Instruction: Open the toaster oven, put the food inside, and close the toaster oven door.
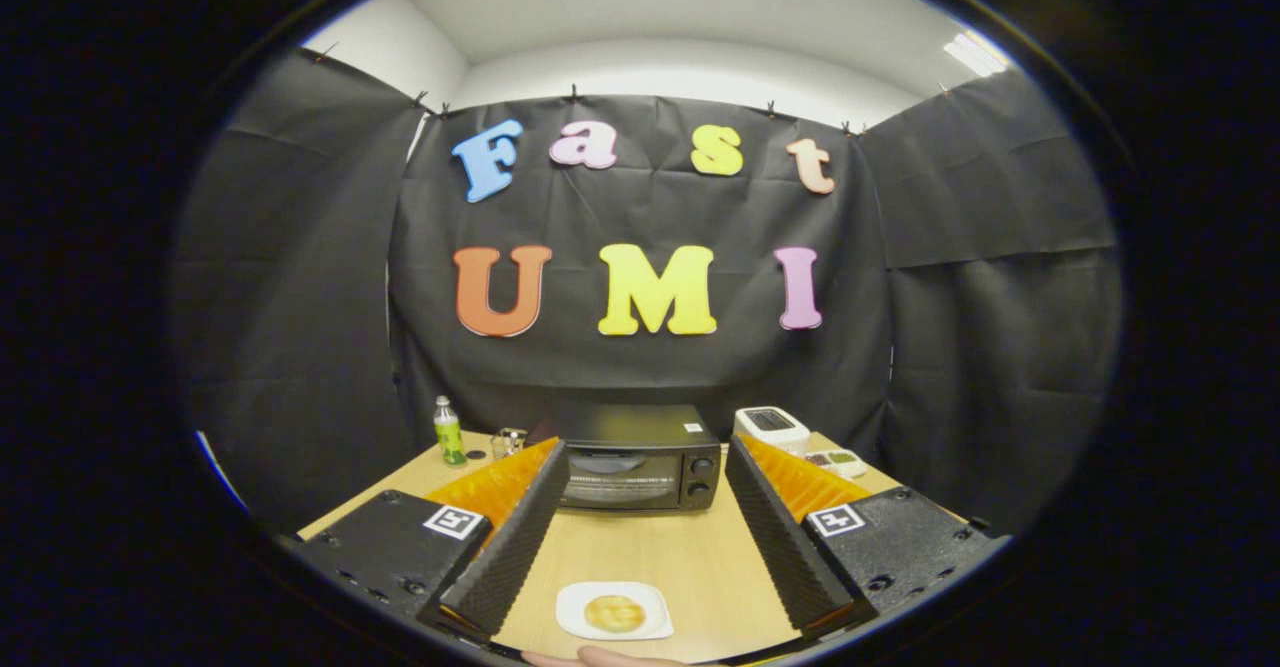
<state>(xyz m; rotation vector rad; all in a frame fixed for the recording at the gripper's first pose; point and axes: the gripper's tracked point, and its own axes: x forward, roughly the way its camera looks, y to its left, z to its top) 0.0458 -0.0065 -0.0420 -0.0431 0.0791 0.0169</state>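
Observation:
A black toaster oven (640, 457) stands at the back of the wooden table (650, 547), its glass door shut and two knobs on its right side. A round golden piece of food (614, 613) lies on a small white plate (575, 619) near the table's front edge, between my fingers and low down. My gripper (645, 477) is open wide above the table. Its two ribbed black fingers (520, 537) frame the oven, which sits well beyond the fingertips. Nothing is between the pads.
A green-labelled bottle (448, 431) and a small glass object (508, 441) stand left of the oven. A white appliance (772, 427) and a small white tray (838, 462) sit to its right. A fingertip (610, 658) shows just below the plate.

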